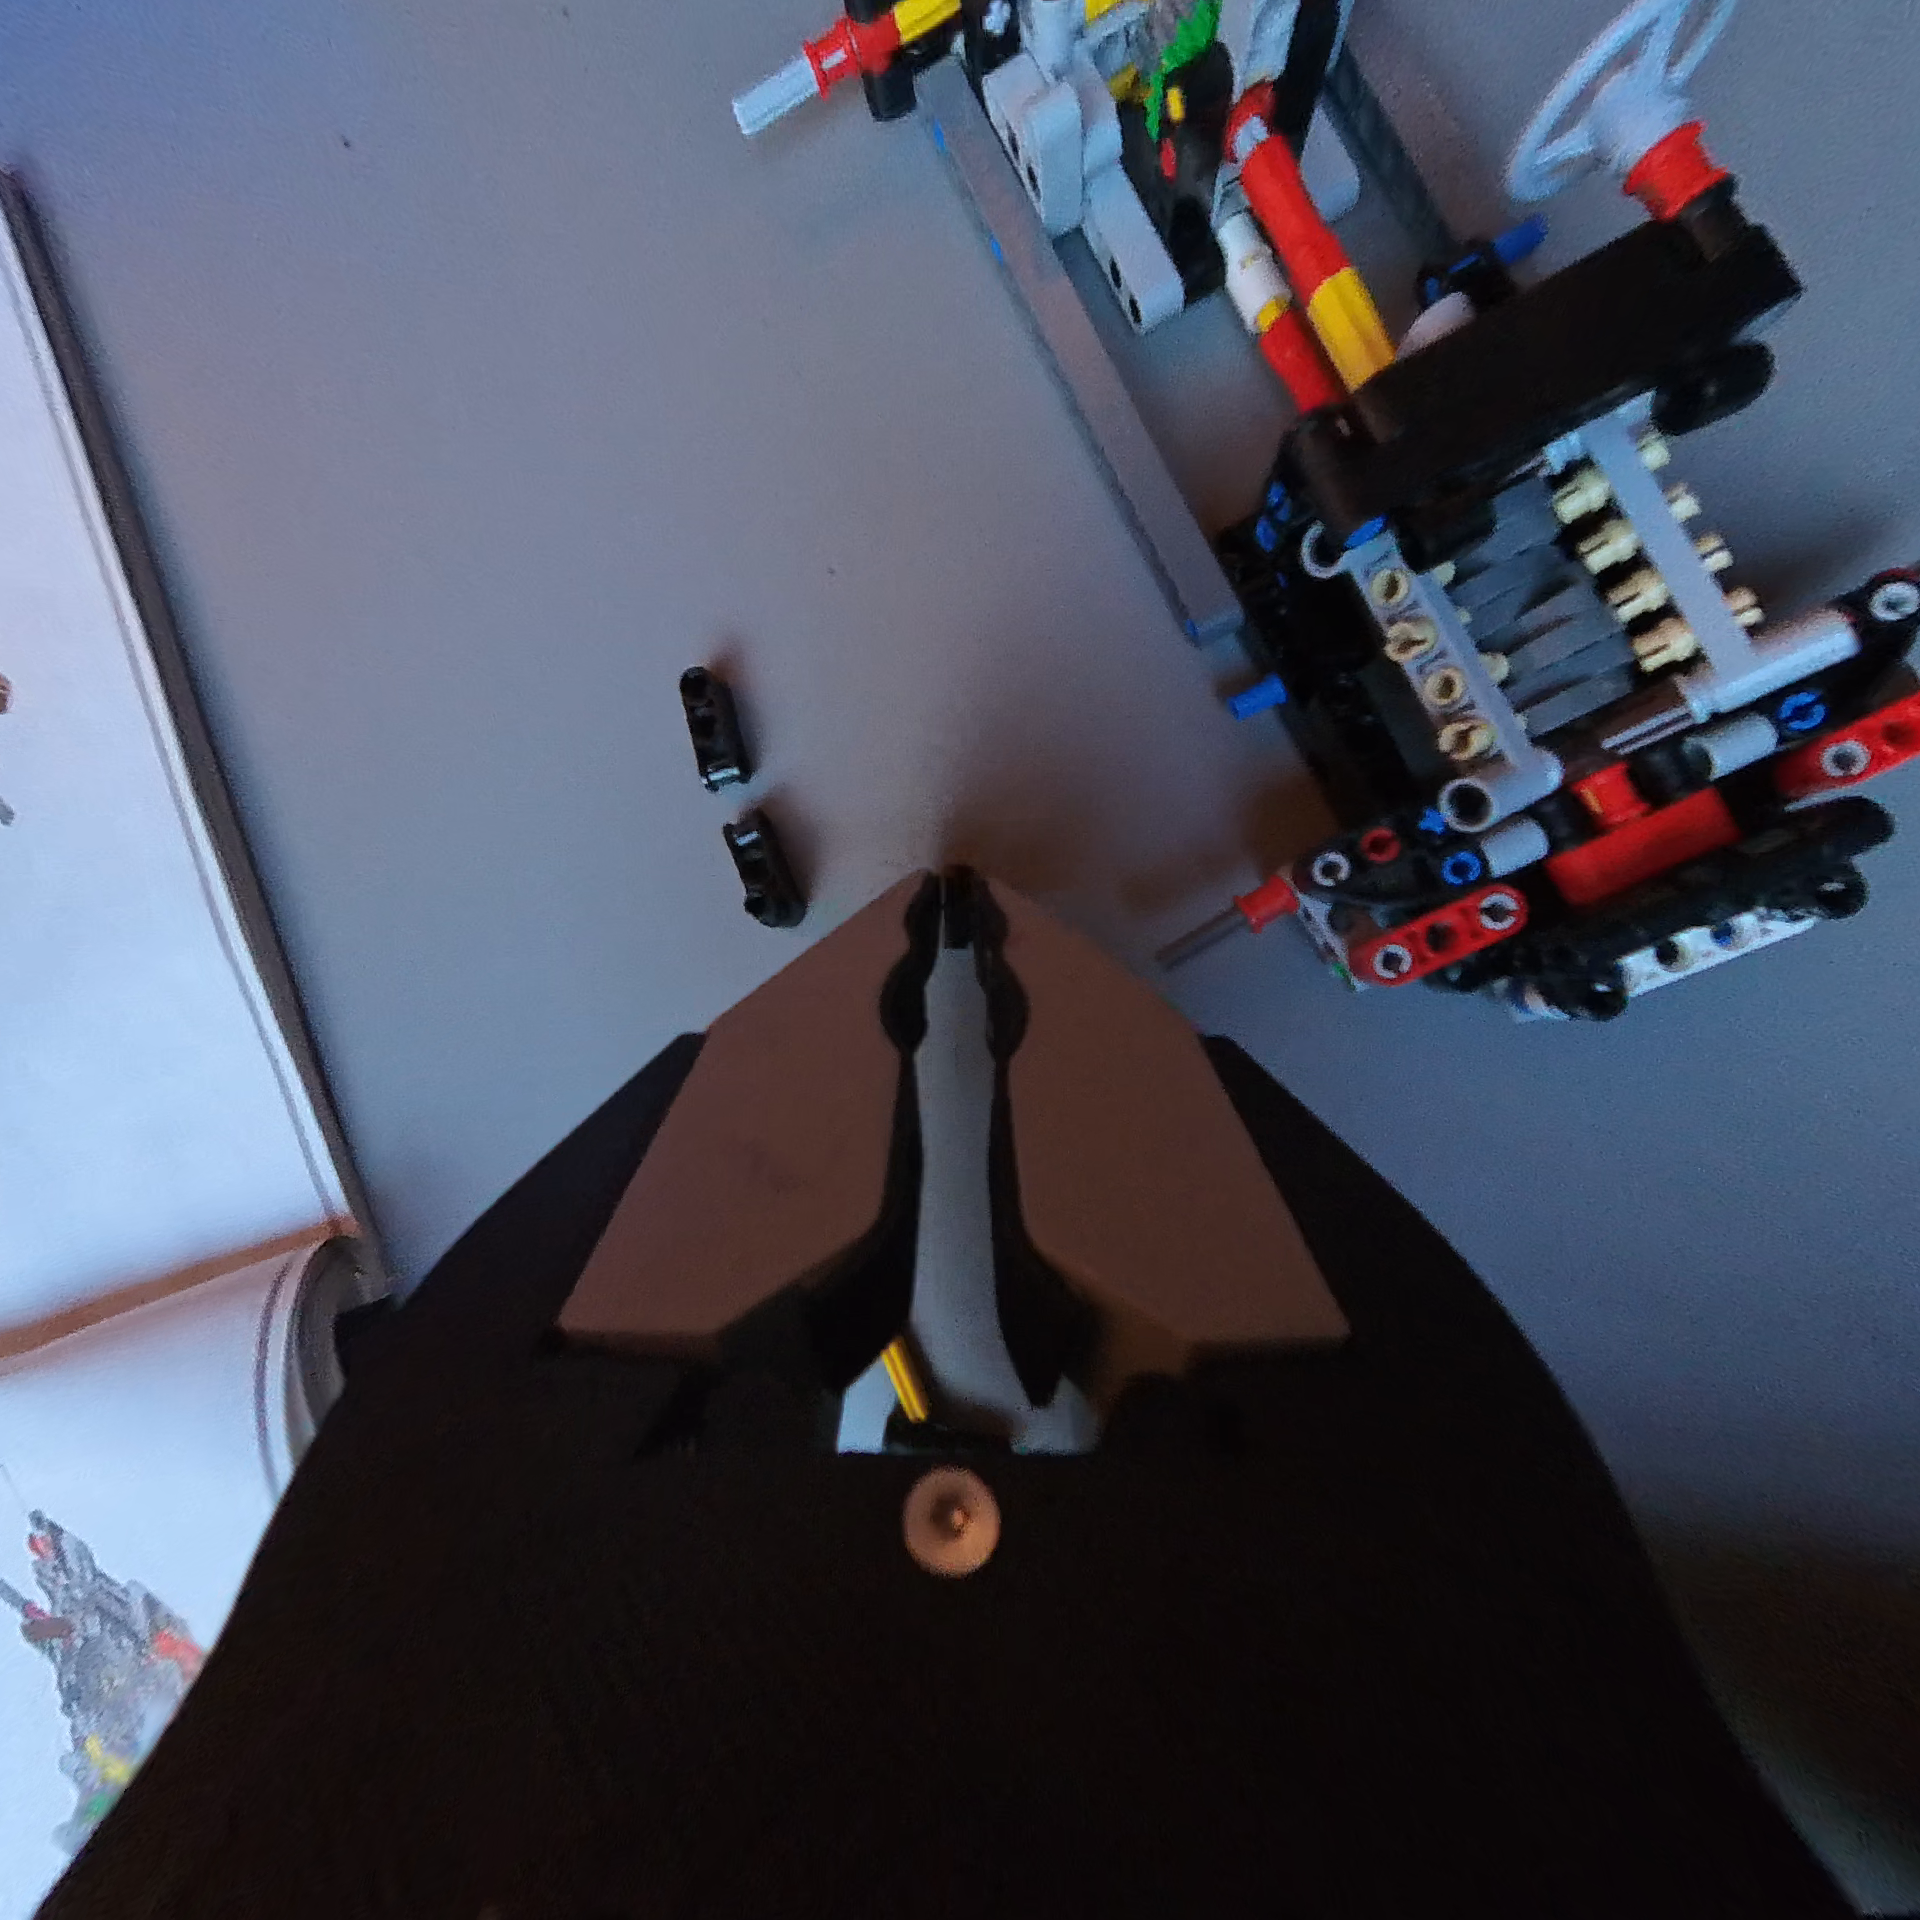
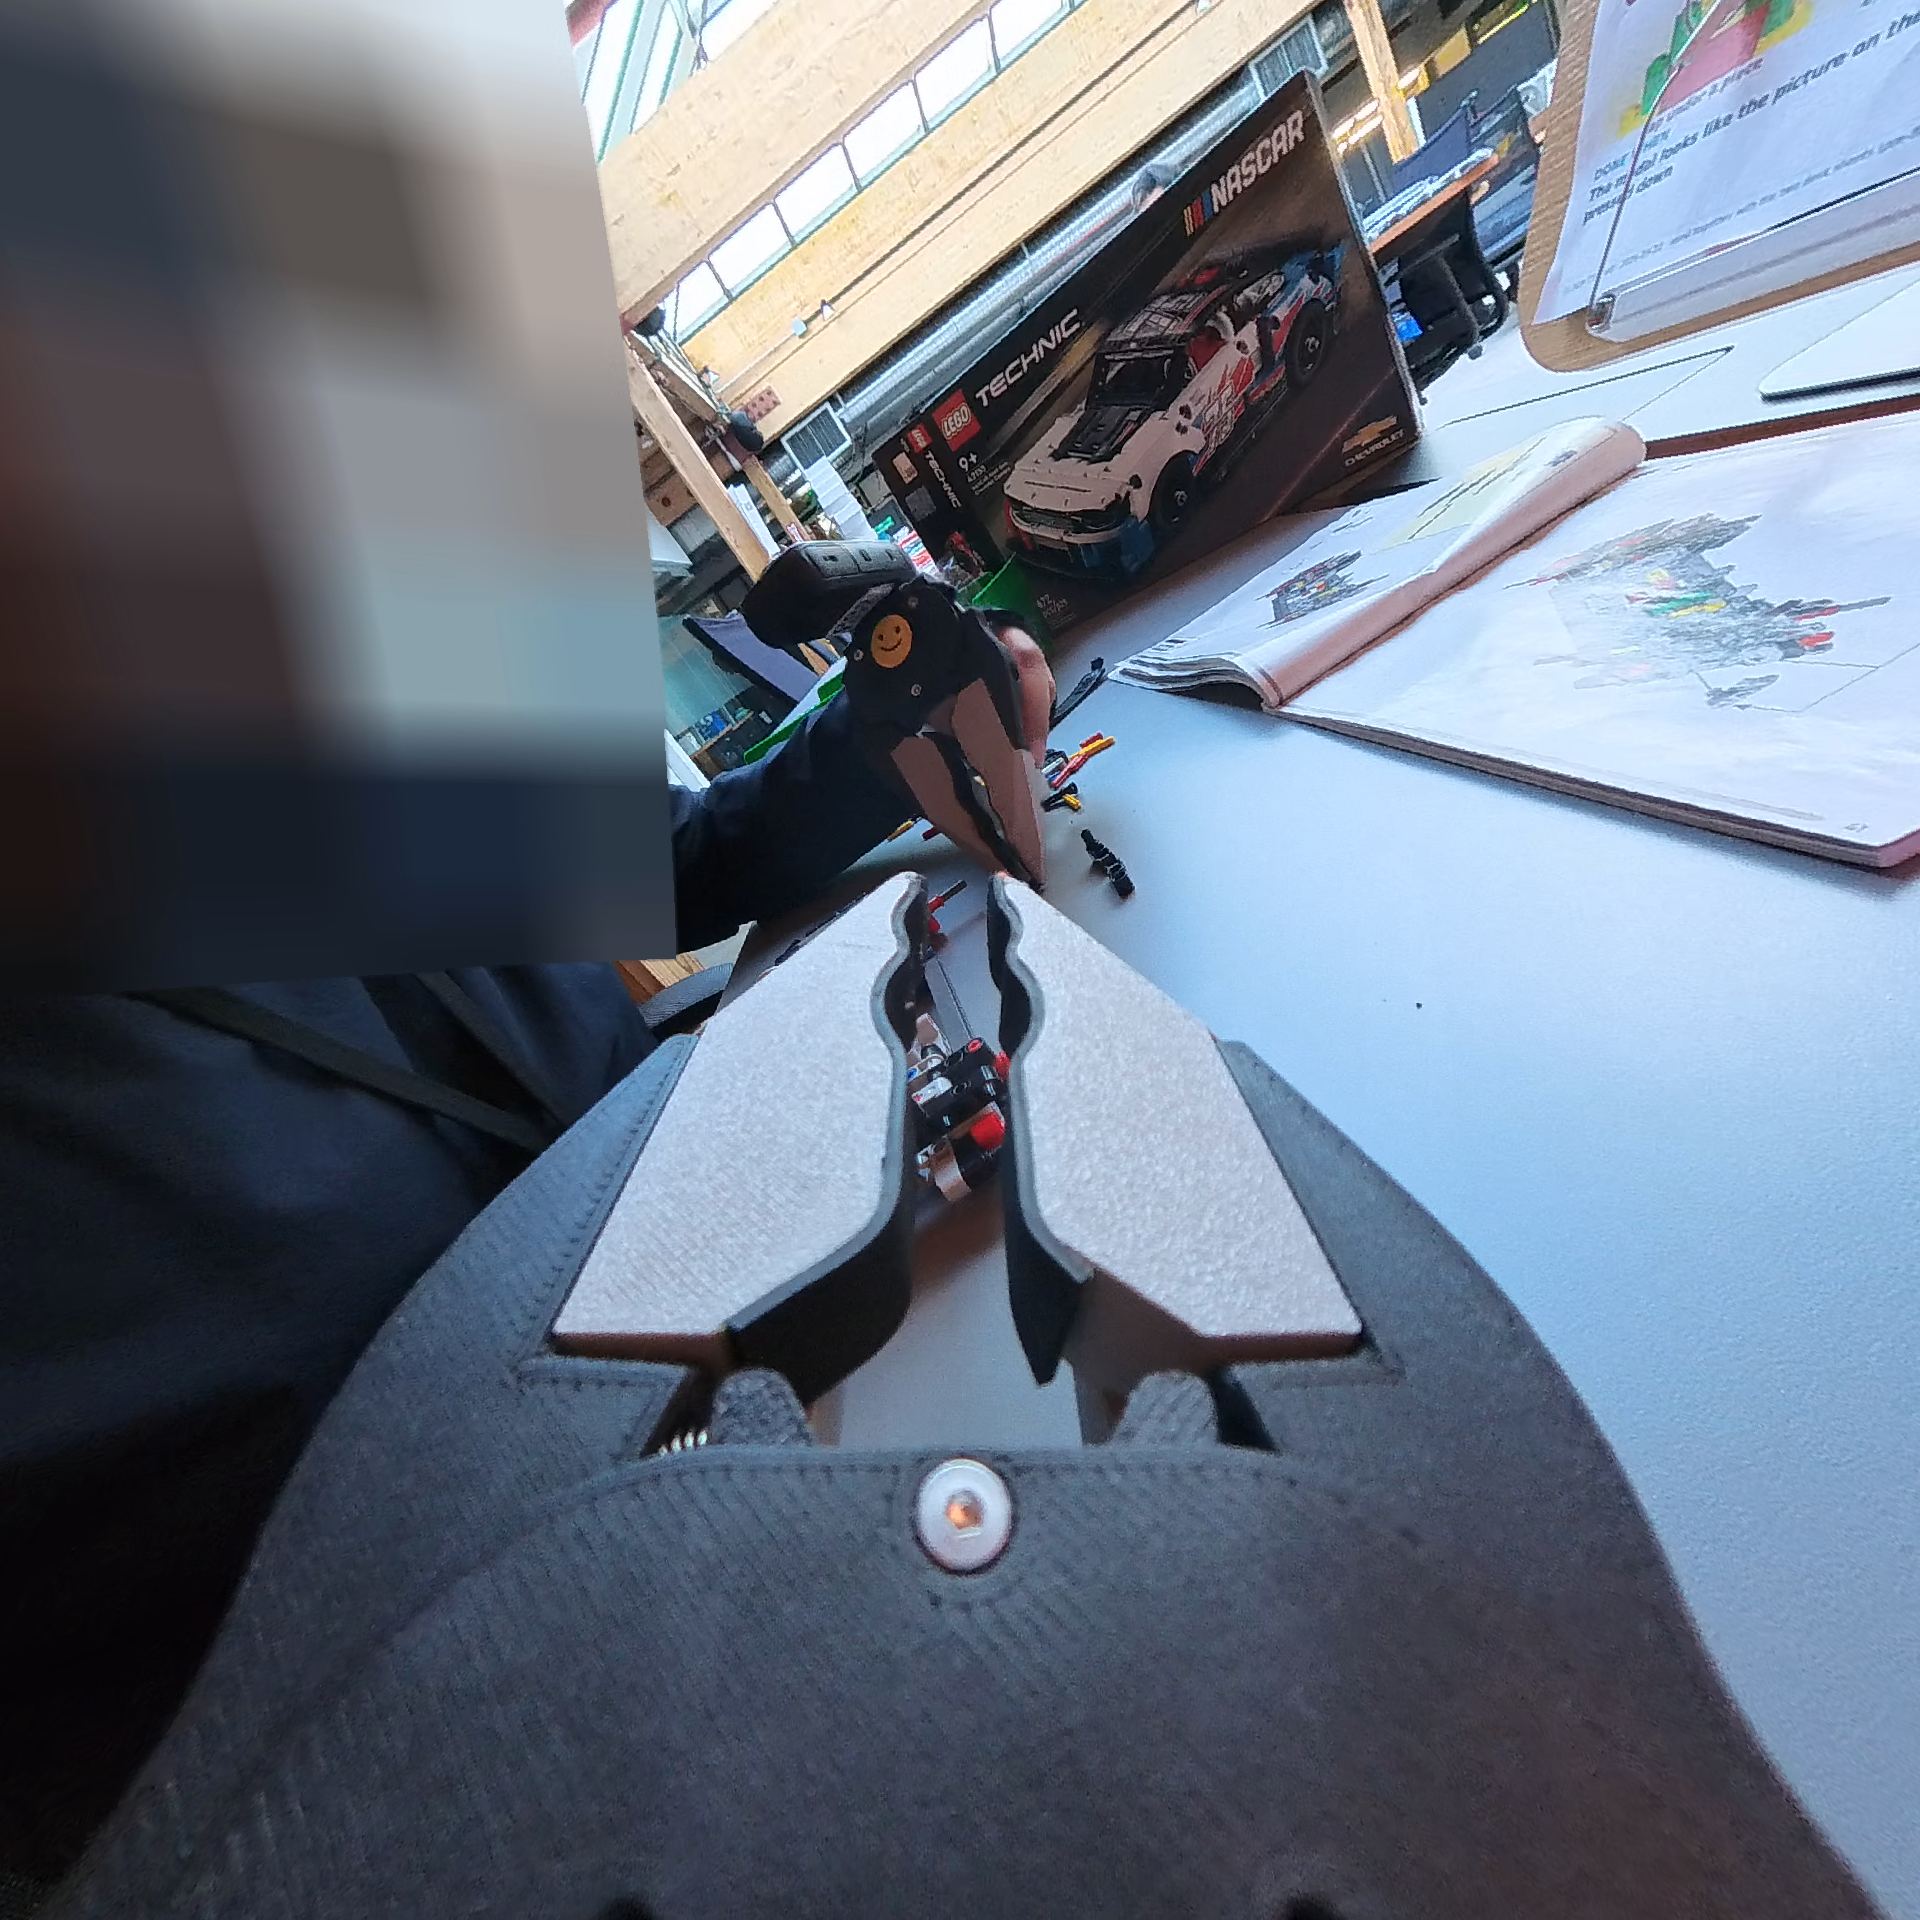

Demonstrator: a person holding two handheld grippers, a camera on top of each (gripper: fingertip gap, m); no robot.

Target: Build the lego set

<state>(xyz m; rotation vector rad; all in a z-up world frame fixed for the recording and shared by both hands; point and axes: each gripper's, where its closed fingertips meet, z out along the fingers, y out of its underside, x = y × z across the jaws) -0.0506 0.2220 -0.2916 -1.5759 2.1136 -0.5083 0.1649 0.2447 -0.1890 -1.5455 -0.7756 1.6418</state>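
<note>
In the left wrist view my left gripper [image 1: 951, 904] is shut on a small black lego piece [image 1: 954, 920], tips down at the grey table [image 1: 520, 416]. Two black connector pieces [image 1: 715, 724] [image 1: 766, 868] lie just left of it. The part-built lego model [image 1: 1538, 665] stands to the right. The right wrist view shows the left gripper [image 2: 1023, 868] touching the table, with the black connectors [image 2: 1107, 860] beside it. My right gripper [image 2: 956, 904] has its fingers a little apart and holds nothing. Parts of the model [image 2: 961, 1091] show through the gap below it.
An open instruction booklet [image 2: 1558, 644] lies at the right; its edge shows in the left wrist view [image 1: 104, 831]. The set's box [image 2: 1143, 395] stands at the back. Loose coloured pins [image 2: 1070, 769] lie behind the left gripper. A clipboard with a sheet [image 2: 1714, 156] stands far right. Tip to tip, the grippers are about 25 cm apart.
</note>
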